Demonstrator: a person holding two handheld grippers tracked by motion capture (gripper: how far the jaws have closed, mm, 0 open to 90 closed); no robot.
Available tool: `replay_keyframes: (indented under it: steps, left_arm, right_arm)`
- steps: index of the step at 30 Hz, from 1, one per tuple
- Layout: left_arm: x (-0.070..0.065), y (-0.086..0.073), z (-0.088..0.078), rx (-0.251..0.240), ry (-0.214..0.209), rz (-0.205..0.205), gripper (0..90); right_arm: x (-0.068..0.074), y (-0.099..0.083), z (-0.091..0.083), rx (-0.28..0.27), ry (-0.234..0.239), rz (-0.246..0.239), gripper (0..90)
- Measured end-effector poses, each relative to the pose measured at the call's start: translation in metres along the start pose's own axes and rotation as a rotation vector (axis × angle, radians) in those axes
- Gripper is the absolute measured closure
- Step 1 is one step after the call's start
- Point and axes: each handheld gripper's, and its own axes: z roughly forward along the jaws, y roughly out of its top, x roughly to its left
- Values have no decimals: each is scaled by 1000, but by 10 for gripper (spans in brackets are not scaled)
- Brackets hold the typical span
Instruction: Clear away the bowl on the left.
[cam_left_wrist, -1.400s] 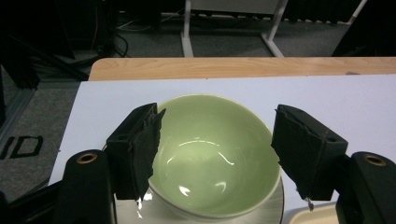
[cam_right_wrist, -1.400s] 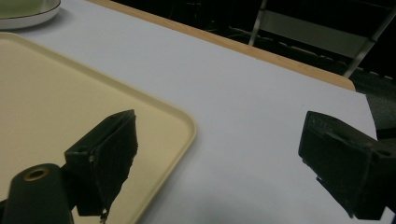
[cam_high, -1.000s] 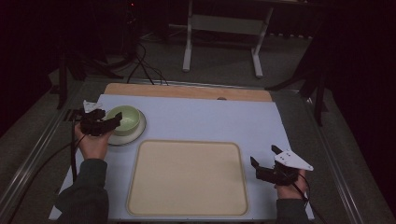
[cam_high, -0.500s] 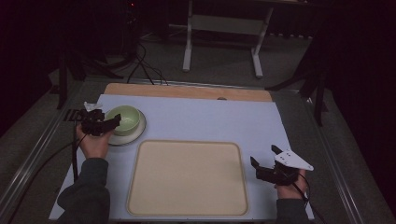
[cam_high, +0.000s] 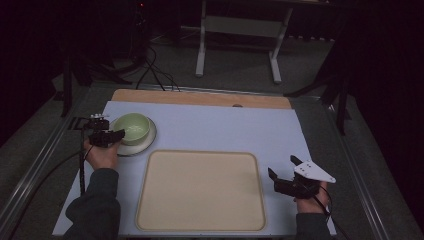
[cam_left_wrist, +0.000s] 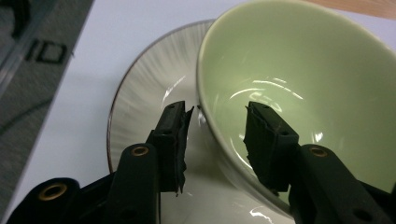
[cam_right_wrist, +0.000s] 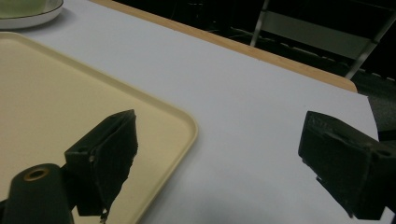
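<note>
So the left gripper (cam_left_wrist: 215, 128) has its jaws straddling the near rim of the pale green bowl (cam_left_wrist: 299, 88), one jaw outside over the saucer, the other inside the bowl. They've just been closing in on that rim, but there's a sliver of gap showing on both sides, so I'd call it not quite pinched yet, roughly half open. From the high view you can see that gripper (cam_high: 114, 136) sitting right at the left edge of the bowl (cam_high: 132, 127).

The bowl sits on a white ribbed saucer (cam_left_wrist: 144, 93) with a thin dark rim, and the pair is just off the far-left corner of the cream tray (cam_high: 201, 190), touching nothing on it.

The right gripper (cam_right_wrist: 219, 154) is wide open with nothing between its jaws, hovering just past the tray's right edge (cam_right_wrist: 187, 135) over the pale blue mat (cam_right_wrist: 261, 102). In the high view it (cam_high: 283, 173) is right beside the tray's right side.

Count: one bowl, one saucer, one tray, one mat, two grippers.
</note>
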Motion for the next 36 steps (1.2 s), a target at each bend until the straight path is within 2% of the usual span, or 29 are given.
replay_keyframes:
  steps: [2, 4, 9, 12, 15, 18, 19, 21, 23, 27, 28, 36]
  left_arm:
    - [0, 0, 2, 15, 14, -16, 669]
    - [1, 0, 4, 29, 18, -43, 693]
    - [6, 2, 6, 46, -15, -109, 725]
    - [9, 0, 4, 43, -49, -159, 781]
    - [8, -2, 3, 34, -74, -171, 824]
    - [8, -3, 3, 27, -71, -173, 827]
    - [11, -4, 3, 24, -91, -199, 826]
    - [11, -4, 3, 24, -91, -199, 826]
    - [12, -5, 0, -2, -93, -192, 825]
    - [12, -5, -1, -3, -87, -189, 824]
    - [12, -4, -4, -20, -92, -192, 825]
    - [11, -2, -14, -58, -130, -198, 824]
  right_arm:
    - [0, 0, 0, 0, -1, 0, 113]
    - [0, 0, 0, 1, -1, -2, 113]
    - [0, 0, -1, -2, -2, -8, 113]
    - [0, 0, -1, -5, -3, -8, 113]
    - [0, 0, -1, -6, -7, -7, 114]
    - [-1, 0, -1, -8, -9, -7, 114]
    - [-1, 1, -2, -9, -9, -8, 114]
    - [-1, 1, -2, -9, -9, -7, 114]
    - [-1, 0, -2, -9, -11, -5, 114]
    - [-1, 1, -2, -9, -11, -5, 114]
    - [-2, 1, -2, -11, -11, -2, 115]
    - [-2, 1, -3, -13, -12, -4, 115]
